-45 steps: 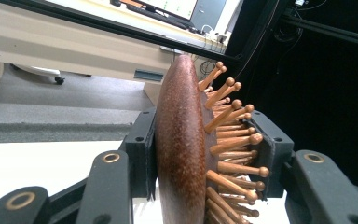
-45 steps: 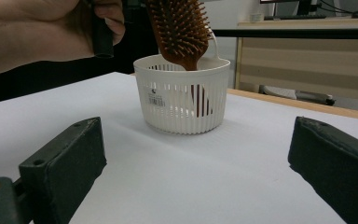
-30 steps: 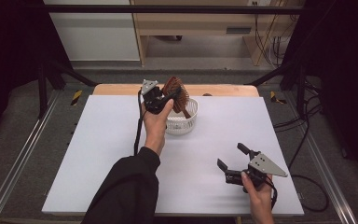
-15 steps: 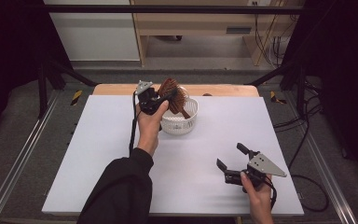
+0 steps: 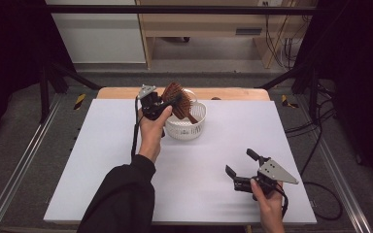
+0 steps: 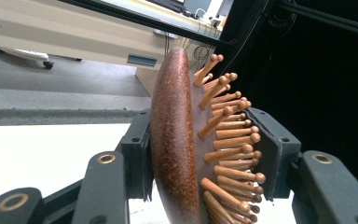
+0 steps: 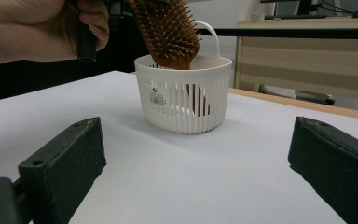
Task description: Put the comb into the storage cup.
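- Brown wooden hairbrush (image 5: pixel 177 97): paddle type, with peg bristles on a cushion; it is clamped by its head between the jaws of the left hand-held gripper (image 5: pixel 167 103).
- In the left gripper view, the hairbrush (image 6: pixel 179 140) stands on edge between the two jaw pads. One pad bears on the smooth rounded back; the other meets the tips of the pegs.
- Left hand-held gripper state: grasping the hairbrush, with the jaws about half closed around the width of the head.
- Hairbrush position: raised above the white slatted basket (image 5: pixel 194 128), tilted, handle end pointing down into the basket. In the right gripper view the lower part of the hairbrush (image 7: pixel 168 28) sits inside the rim, and a dark shape shows through the slats of the basket (image 7: pixel 168 100). Whether it touches the basket floor cannot be told.
- Basket position: upright on the white tabletop (image 5: pixel 126 160), near the far edge, with a loop handle on its rim.
- Right hand-held gripper (image 5: pixel 239 167): released, jaws spread wide with nothing between them. It is held low over the near right part of the tabletop, well apart from the basket, with the jaws pointing toward it.
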Tool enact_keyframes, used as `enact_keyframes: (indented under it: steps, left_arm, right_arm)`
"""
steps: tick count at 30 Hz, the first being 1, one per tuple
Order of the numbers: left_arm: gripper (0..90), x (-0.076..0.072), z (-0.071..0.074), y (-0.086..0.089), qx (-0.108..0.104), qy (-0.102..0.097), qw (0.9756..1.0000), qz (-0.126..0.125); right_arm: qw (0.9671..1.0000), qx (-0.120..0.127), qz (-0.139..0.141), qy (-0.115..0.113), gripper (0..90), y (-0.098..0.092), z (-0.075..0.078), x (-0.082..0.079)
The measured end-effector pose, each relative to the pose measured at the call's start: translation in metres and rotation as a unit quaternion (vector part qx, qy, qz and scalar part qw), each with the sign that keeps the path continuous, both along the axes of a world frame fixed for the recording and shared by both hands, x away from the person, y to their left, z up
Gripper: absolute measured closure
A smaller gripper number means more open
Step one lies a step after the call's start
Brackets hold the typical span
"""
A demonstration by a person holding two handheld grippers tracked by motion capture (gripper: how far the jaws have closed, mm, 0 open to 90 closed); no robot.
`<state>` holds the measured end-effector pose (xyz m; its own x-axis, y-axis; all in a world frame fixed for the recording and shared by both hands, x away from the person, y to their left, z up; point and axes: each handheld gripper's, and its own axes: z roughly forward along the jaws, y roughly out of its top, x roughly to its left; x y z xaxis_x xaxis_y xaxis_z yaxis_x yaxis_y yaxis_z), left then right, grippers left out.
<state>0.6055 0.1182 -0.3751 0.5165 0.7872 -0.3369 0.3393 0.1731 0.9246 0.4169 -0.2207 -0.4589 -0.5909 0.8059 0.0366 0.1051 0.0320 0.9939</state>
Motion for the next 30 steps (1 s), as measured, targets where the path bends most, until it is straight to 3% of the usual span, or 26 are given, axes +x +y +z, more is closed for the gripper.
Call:
enact_keyframes:
  steps: [30]
  left_arm:
    - [45.8, 0.000, -0.010, 0.016, -0.008, 0.009, 0.9999, 0.000]
  right_arm:
    - [1.0000, 0.000, 0.002, 0.003, 3.9, 0.001, -0.001, 0.000]
